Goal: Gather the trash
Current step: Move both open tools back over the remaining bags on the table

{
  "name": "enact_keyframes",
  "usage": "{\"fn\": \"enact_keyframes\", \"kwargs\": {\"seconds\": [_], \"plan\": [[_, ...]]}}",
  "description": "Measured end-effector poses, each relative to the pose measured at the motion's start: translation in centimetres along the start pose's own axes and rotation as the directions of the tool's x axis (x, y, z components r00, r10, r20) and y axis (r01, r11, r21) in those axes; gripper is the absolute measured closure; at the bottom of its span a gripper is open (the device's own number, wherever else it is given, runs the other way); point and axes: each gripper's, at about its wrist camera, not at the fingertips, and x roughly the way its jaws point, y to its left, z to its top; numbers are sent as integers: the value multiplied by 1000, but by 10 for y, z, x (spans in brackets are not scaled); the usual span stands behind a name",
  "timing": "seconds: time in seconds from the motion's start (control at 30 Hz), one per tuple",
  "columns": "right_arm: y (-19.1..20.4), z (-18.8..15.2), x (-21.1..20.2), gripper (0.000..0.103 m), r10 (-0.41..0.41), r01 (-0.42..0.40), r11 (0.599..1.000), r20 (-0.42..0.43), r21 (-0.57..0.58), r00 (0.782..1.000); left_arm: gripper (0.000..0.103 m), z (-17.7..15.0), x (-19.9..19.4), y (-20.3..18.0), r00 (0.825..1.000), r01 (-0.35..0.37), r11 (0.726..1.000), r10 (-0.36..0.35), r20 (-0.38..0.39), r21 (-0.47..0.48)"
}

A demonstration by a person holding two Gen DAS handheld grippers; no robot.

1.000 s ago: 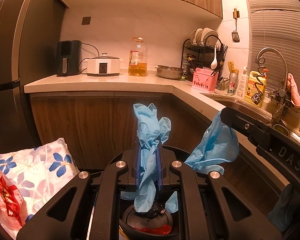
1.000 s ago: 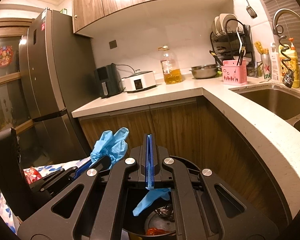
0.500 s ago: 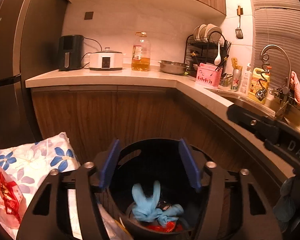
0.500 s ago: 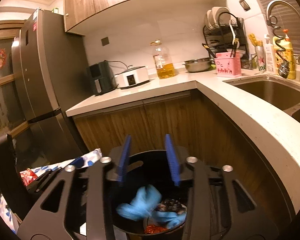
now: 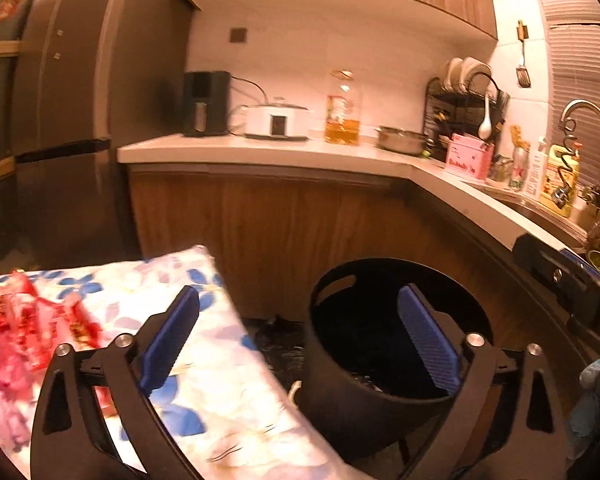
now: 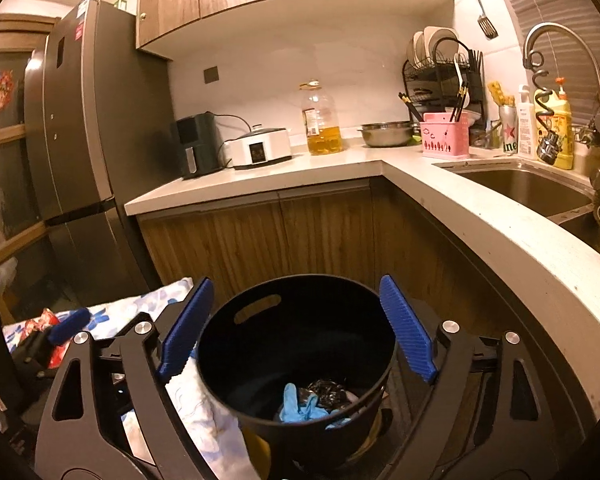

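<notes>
Both jaws spread, nothing held. Right hand-held gripper [image 6: 296, 328] sits over the bin [image 6: 236, 364], fingers straddling the rim. Blue gloves [image 6: 298, 402] lie at the bin bottom beside black crumpled stuff, so that piece looks done.

Left hand-held gripper [image 5: 300, 344] is off to the bin's left side, left finger over the floral cushion [image 5: 220, 392], right finger over the bin mouth. Red wrappers [image 5: 28, 328] lie on the cushion's left part, well apart from the bin. Likely your next pickup.

Suggestions:
- Take the wrappers with the left; it's nearer.
- Come down jaws wide, pinch a bunched fold, not a flat edge. Thin film slips.
- Cushion is soft: don't press in, or you'll likely grab fabric too.
- Keep the right clear of the bin mouth for the drop.
- Left view is blurred; settle before closing.
</notes>
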Motion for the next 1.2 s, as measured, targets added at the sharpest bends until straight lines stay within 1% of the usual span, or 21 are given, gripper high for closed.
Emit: {"fn": "enact_keyframes", "kwargs": {"seconds": [0.1, 0.2, 0.37, 0.57, 0.7, 0.97, 1.2], "plan": [[9, -6, -12, 16, -19, 19, 1000, -2, -21, 1000, 7, -3, -19, 8, 999, -31, 999, 31, 22, -5], [16, -11, -21, 14, -12, 12, 999, -8, -33, 1000, 6, -6, -32, 13, 998, -63, 998, 63, 27, -1], [30, -22, -37, 13, 1, -2, 999, -28, -41, 1000, 6, -16, -53, 28, 993, -116, 993, 116, 20, -1], [46, -32, -55, 12, 23, -24, 999, -37, -48, 999, 6, -29, -76, 52, 989, -151, 988, 151, 5, -37], [58, -39, -66, 11, 35, -37, 998, -38, -44, 999, 6, -37, -91, 64, 983, -185, 982, 185, 5, -33], [82, -48, -81, 10, 49, -50, 997, -27, -61, 998, 6, -42, -117, 82, 972, -230, 972, 231, 31, -42], [100, -54, -87, 10, 69, -71, 994, -26, -79, 997, 6, -46, -129, 100, 964, -262, 963, 264, 30, -71]]}}
